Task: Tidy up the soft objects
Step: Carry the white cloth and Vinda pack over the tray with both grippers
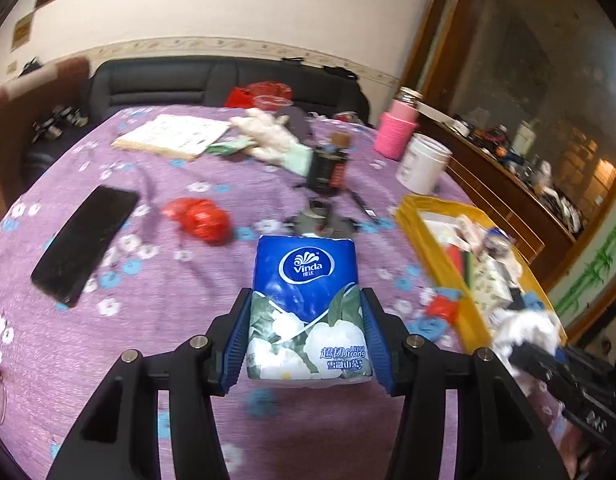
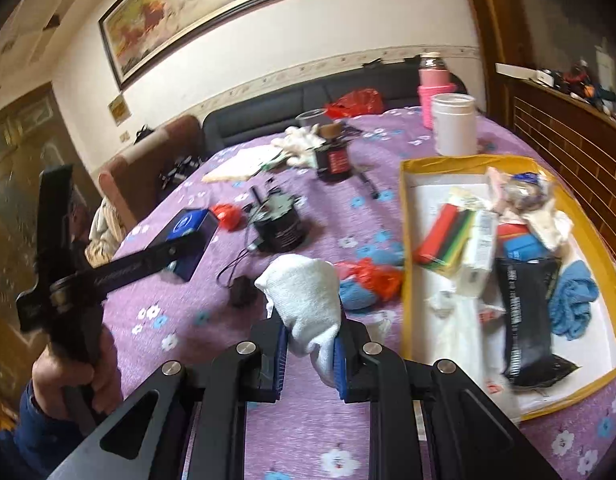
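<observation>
The left gripper [image 1: 306, 330] has its two fingers closed against the sides of a blue tissue pack [image 1: 306, 304], holding it over the purple tablecloth [image 1: 156, 304]. The right gripper [image 2: 310, 354] pinches a white sock [image 2: 304, 296] between its fingers. To its right lies the yellow tray [image 2: 406, 240]; ahead sit a red bag [image 2: 372, 276] and a blue cloth [image 2: 358, 294].

A black phone [image 1: 84, 246] lies on the purple floral tablecloth [image 1: 168, 280].
</observation>
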{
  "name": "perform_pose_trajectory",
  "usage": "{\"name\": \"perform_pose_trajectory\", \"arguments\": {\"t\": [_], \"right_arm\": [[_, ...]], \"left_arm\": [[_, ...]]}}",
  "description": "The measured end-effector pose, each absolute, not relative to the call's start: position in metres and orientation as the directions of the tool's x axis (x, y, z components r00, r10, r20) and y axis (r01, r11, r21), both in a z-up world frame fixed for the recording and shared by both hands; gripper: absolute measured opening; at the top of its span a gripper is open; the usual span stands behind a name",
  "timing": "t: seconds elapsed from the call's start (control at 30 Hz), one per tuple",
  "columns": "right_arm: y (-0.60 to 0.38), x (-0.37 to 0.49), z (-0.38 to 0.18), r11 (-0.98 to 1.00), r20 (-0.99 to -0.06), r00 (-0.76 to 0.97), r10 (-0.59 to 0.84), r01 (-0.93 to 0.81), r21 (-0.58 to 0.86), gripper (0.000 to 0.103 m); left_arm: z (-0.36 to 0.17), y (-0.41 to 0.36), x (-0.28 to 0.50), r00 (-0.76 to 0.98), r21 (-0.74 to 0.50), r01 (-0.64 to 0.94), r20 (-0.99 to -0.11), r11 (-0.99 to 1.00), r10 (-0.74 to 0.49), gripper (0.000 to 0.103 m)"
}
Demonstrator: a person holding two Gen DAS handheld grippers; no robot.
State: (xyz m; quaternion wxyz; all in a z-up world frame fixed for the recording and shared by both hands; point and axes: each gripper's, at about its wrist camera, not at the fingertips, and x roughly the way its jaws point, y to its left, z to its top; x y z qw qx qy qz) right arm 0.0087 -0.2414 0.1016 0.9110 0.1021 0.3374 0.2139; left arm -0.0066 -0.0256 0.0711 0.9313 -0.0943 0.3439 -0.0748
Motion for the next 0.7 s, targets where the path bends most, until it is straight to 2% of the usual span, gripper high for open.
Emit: {"name": "perform_pose_trajectory", "arguments": {"t": [0.4,0.7], "right_arm": [[-0.332,0.006,0.108,0.907,-0.53,0.761,0.374,-0.18,0.381,0.02],[-0.385,0.015,0.115,0.923,-0.539,0.785,0.306,-0.104,0.371,0.02]], "left_arm": [[0.097,-0.151,0.013,0.682,-0.193,0.321,-0.632,0.927,-0.368,0.051],[0.1,-0.214,0.052,0.623,-0.197,0.398,-0.659,0.896,-0.421,0.051]]}}
